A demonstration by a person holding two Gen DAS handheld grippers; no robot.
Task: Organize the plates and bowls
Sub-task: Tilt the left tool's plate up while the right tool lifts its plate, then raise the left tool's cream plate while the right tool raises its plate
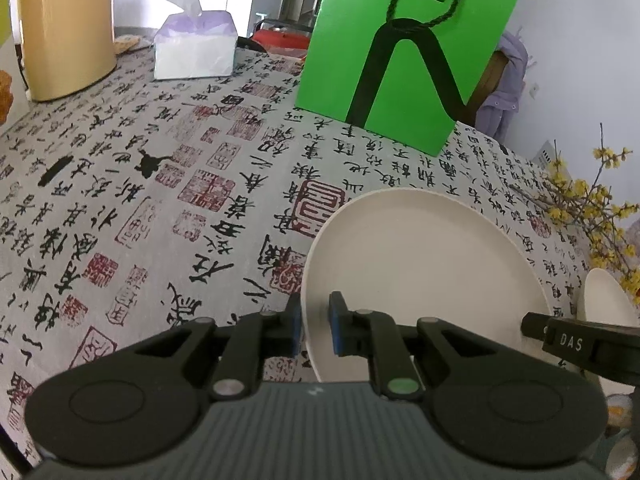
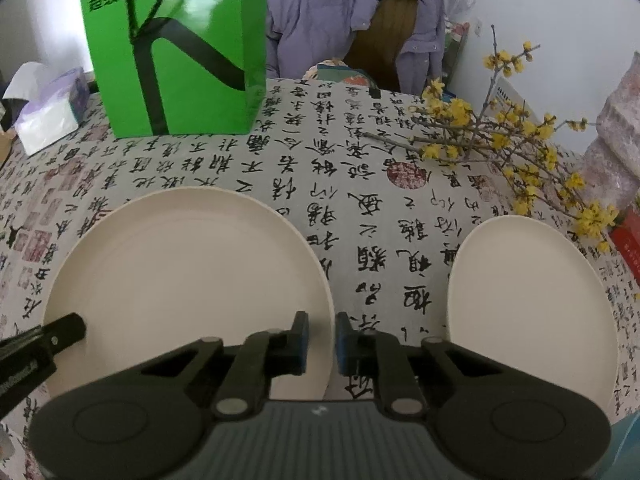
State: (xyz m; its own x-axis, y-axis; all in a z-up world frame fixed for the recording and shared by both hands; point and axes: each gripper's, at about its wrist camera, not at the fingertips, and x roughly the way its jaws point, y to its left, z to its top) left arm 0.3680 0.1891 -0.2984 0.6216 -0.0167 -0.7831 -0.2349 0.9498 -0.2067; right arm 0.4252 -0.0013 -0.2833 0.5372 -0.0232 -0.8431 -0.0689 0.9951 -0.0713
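Gripping opposite edges of one large cream plate (image 2: pixel 184 276), both grippers clench its rim: the left gripper (image 1: pixel 315 326) pinches the left edge, the right gripper (image 2: pixel 321 342) the right edge. The plate is round, with no long axis, and faces up on the calligraphy tablecloth (image 1: pixel 140 200). A second, smaller plate (image 2: pixel 532 312) lies face up well to its right, near yellow flowering branches (image 2: pixel 500 140). Two plates are in view. One green bag (image 1: pixel 408 48) stands behind.
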